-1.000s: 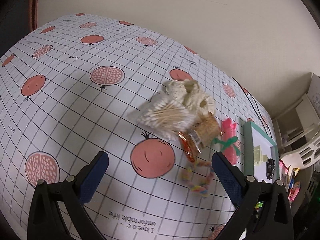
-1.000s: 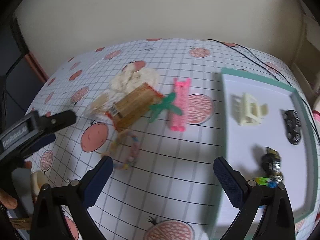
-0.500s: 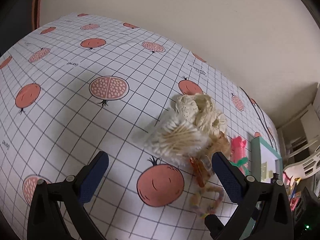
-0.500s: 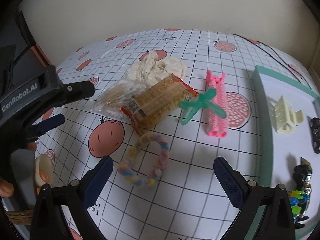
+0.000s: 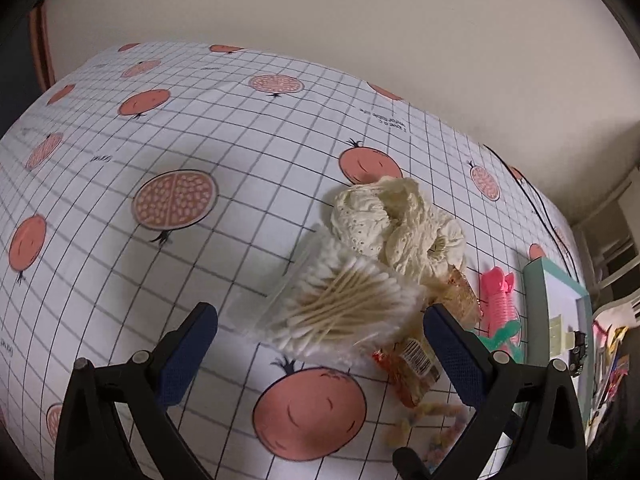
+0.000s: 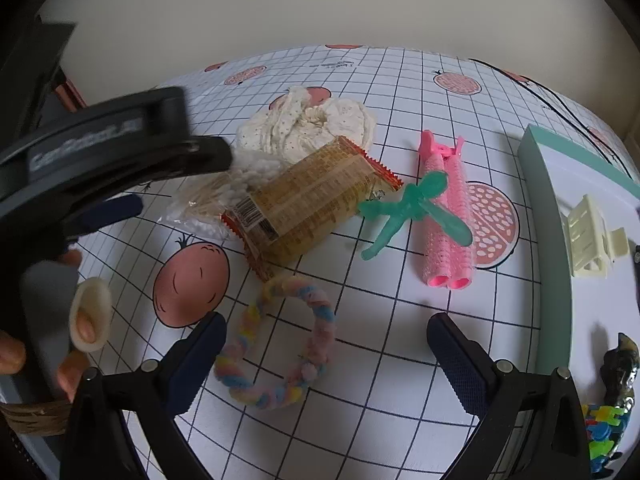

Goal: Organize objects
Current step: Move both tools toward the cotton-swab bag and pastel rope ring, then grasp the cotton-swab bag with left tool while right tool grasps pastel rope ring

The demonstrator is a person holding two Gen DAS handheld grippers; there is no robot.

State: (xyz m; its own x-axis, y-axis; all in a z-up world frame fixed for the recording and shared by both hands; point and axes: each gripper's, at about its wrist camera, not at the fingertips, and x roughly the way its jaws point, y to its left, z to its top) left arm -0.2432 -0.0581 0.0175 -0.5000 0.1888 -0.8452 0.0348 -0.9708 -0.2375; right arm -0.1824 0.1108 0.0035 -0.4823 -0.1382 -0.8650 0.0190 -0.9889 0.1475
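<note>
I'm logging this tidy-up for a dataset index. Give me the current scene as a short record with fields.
surface: tablecloth, gridded, with pomegranate print
left gripper: open, just short of the cotton swab bag
right gripper: open, over the pastel scrunchie
pile: cream lace cloth, snack packet lying on the swab bag
beside pile: green clip across the pink rollers
tray: cream claw clip, dark clips

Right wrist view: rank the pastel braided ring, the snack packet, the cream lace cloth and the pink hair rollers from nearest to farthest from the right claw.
From the right claw:
1. Pastel braided ring, just ahead, by the left finger.
2. Snack packet, ahead, left of centre.
3. Pink hair rollers, ahead right; too close to call against the packet.
4. Cream lace cloth, farthest back, behind the packet.
</note>
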